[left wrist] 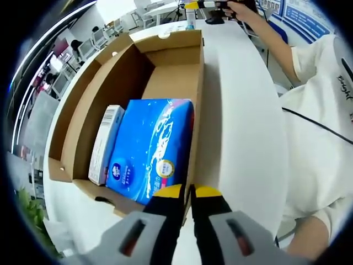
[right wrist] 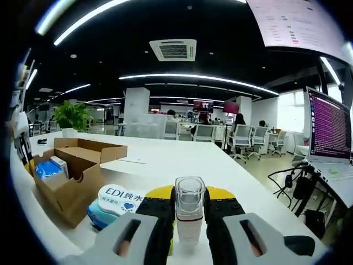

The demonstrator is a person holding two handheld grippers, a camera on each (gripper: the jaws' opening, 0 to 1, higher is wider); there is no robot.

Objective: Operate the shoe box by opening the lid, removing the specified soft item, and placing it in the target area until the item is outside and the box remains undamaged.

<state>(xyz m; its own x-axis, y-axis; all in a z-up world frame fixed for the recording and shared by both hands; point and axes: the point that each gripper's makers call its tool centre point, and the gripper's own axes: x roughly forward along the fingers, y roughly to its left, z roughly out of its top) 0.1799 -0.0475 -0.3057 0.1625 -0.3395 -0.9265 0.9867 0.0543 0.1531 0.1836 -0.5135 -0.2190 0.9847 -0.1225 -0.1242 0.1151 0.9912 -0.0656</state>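
In the left gripper view the open cardboard shoe box (left wrist: 171, 72) lies on a white table (left wrist: 237, 138). A blue soft tissue pack (left wrist: 151, 146) and a narrow white carton (left wrist: 106, 143) lie inside it. My left gripper (left wrist: 189, 194) sits at the box's near right wall, its yellow-tipped jaws closed on the wall's edge. My right gripper (right wrist: 190, 208) is shut on a small white bottle with a clear cap (right wrist: 190, 212), held upright. The right gripper view has the box (right wrist: 74, 165) at the left, with the blue pack (right wrist: 47, 168) in it.
A round-cornered wipes pack (right wrist: 117, 201) lies on the table between the box and my right gripper. A laptop (right wrist: 328, 132) and cables (right wrist: 292, 185) stand at the right. A person in a white shirt (left wrist: 320, 110) is beside the table. A potted plant (right wrist: 71, 117) stands far back.
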